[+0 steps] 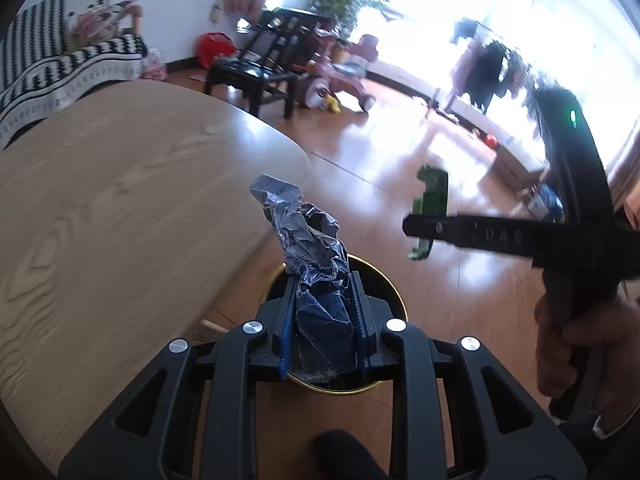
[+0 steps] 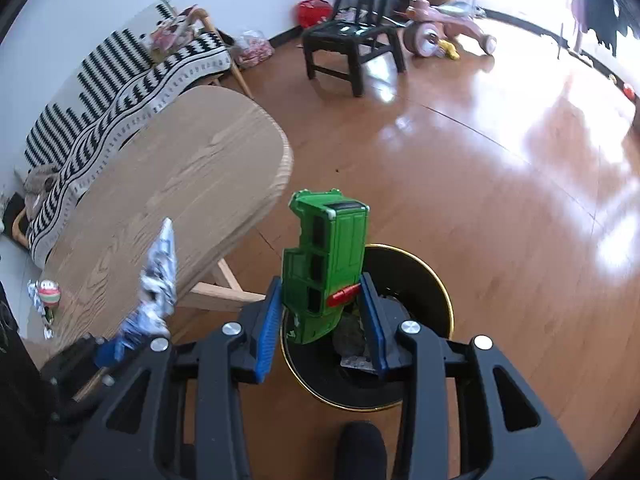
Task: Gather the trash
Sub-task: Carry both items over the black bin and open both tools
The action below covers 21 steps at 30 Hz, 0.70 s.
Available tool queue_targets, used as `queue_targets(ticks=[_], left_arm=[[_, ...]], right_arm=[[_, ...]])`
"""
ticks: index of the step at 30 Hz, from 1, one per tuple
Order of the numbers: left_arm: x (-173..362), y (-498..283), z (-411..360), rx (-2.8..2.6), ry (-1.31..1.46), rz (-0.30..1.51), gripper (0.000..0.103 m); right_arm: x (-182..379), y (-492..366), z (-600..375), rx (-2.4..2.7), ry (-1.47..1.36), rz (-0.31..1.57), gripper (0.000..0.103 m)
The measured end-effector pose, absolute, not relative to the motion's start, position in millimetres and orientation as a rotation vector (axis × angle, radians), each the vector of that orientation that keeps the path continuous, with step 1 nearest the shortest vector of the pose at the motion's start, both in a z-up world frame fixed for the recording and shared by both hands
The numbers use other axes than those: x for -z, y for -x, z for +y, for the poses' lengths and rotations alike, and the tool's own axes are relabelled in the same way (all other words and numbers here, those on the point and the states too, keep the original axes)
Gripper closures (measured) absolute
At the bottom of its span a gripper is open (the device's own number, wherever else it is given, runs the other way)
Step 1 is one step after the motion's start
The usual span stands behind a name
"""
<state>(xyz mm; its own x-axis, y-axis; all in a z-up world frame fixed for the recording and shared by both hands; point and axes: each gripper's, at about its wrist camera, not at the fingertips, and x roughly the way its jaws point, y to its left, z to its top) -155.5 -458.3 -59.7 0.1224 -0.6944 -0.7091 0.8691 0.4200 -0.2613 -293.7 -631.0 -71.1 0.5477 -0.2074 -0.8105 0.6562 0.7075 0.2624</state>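
Note:
My left gripper [image 1: 322,320] is shut on a crumpled silver-blue foil wrapper [image 1: 310,256] and holds it over a black bin with a gold rim [image 1: 394,292] on the floor. My right gripper [image 2: 322,312] is shut on a green toy truck [image 2: 326,256], held upright over the same bin [image 2: 416,280], which holds some grey trash. The wrapper [image 2: 158,280] shows at left in the right wrist view. The truck [image 1: 430,204] shows at right in the left wrist view.
An oval wooden table [image 2: 180,184] stands left of the bin, with a small wrapper and red-green item [image 2: 46,296] on it. A black chair [image 2: 352,44], a pink tricycle [image 2: 444,24] and a striped sofa [image 2: 120,80] stand farther off on the wood floor.

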Motion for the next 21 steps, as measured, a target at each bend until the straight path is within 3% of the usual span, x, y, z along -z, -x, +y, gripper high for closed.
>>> queue_targets(ticks=[21], left_arm=[[98.2, 164.1, -498.2, 1.217, -0.307, 0.96, 0.079]], right_arm=[[83.5, 299.0, -642.5, 0.594, -0.624, 0.891, 0.065]])
